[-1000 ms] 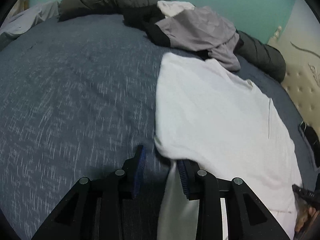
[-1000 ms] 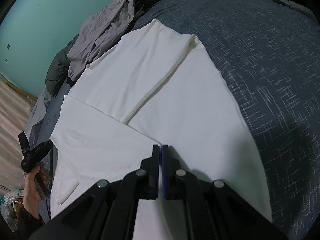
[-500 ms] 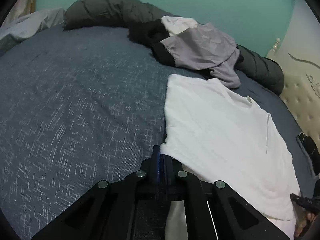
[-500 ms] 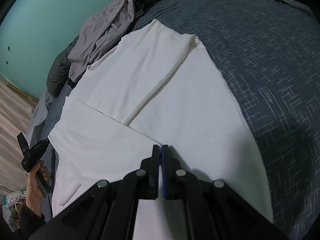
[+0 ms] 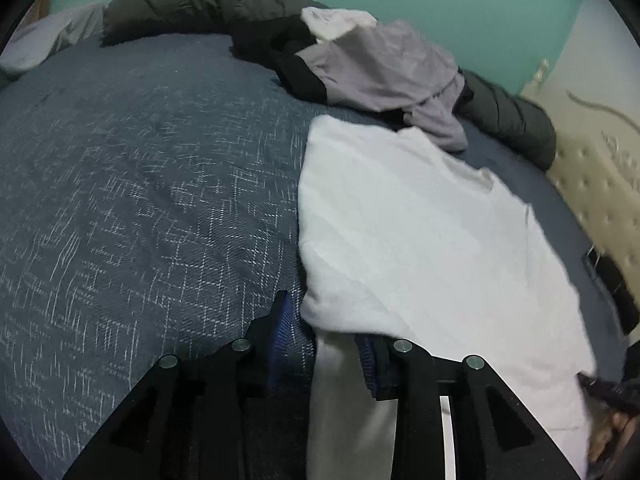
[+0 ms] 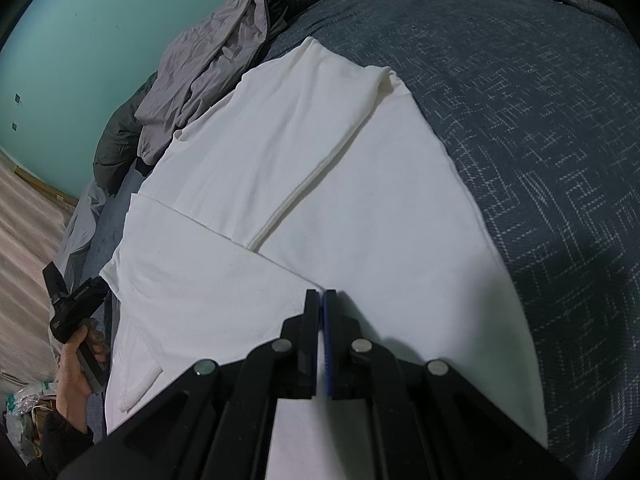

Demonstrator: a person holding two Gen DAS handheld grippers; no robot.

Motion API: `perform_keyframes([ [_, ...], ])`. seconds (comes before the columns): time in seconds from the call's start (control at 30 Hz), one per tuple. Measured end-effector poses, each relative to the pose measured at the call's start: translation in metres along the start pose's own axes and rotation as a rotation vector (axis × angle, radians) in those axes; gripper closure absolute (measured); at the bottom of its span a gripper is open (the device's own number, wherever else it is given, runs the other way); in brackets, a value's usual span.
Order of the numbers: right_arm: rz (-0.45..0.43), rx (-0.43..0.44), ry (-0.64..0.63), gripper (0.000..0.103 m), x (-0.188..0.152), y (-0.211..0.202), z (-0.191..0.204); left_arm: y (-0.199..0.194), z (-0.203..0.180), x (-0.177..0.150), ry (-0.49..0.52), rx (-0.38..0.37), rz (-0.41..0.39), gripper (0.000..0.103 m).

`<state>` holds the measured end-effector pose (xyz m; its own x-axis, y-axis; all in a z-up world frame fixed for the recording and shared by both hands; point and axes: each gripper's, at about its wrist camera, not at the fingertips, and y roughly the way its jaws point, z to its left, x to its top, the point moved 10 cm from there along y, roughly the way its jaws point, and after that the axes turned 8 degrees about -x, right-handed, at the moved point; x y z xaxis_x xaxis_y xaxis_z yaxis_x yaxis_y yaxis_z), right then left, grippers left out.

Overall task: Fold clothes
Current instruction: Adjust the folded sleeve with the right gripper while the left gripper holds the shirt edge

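Left wrist view: the left tongs (image 5: 326, 330) have just been opening and now stand apart at 6 o'clock; a corner of the white shirt (image 5: 420, 240) hangs between the jaws, which do not press it; the shirt spreads from the centre toward 4 o'clock on the blue bedspread (image 5: 140, 200); a heap of grey and black clothes (image 5: 372, 68) lies at 1 o'clock, touching the shirt's far edge; a dark bolster (image 5: 192, 4) runs along the top by the teal wall (image 5: 460, 0); a tufted headboard (image 5: 600, 200) stands at 3 o'clock.

Right wrist view: the right tongs (image 6: 321, 296) are pressed together at 6 o'clock, clamped on a fold of the white shirt (image 6: 360, 200); the shirt lies partly folded across the centre; the person's left hand (image 6: 76, 364) grips a tool handle at 8 o'clock.
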<state>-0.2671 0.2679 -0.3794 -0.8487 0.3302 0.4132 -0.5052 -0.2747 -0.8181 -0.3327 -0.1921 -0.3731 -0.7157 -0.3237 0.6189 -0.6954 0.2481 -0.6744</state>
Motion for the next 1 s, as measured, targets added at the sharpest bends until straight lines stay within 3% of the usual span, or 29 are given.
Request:
perform_keyframes([
  [0.07,0.000,0.000,0.002,0.101,0.000,0.000,0.000,0.001,0.000,0.001,0.020,0.017,0.004,0.093],
  [0.1,0.000,0.000,0.003,0.101,0.000,0.000,0.000,0.000,0.000,0.001,0.028,0.026,0.003,0.094],
  [0.3,-0.024,-0.010,-0.009,0.101,0.005,-0.007,0.002,-0.012,-0.002,0.009,0.052,0.050,-0.032,0.096],
  [0.6,-0.089,-0.008,-0.049,0.101,0.017,-0.024,0.008,-0.004,0.004,0.001,0.039,0.051,-0.002,0.096],
  [0.8,-0.098,0.020,0.025,0.101,0.025,-0.025,-0.005,-0.003,0.004,0.000,0.040,0.052,0.002,0.096],
  [1.0,-0.085,-0.005,0.073,0.101,0.024,-0.024,-0.022,-0.003,0.005,-0.001,0.041,0.054,0.002,0.096],
])
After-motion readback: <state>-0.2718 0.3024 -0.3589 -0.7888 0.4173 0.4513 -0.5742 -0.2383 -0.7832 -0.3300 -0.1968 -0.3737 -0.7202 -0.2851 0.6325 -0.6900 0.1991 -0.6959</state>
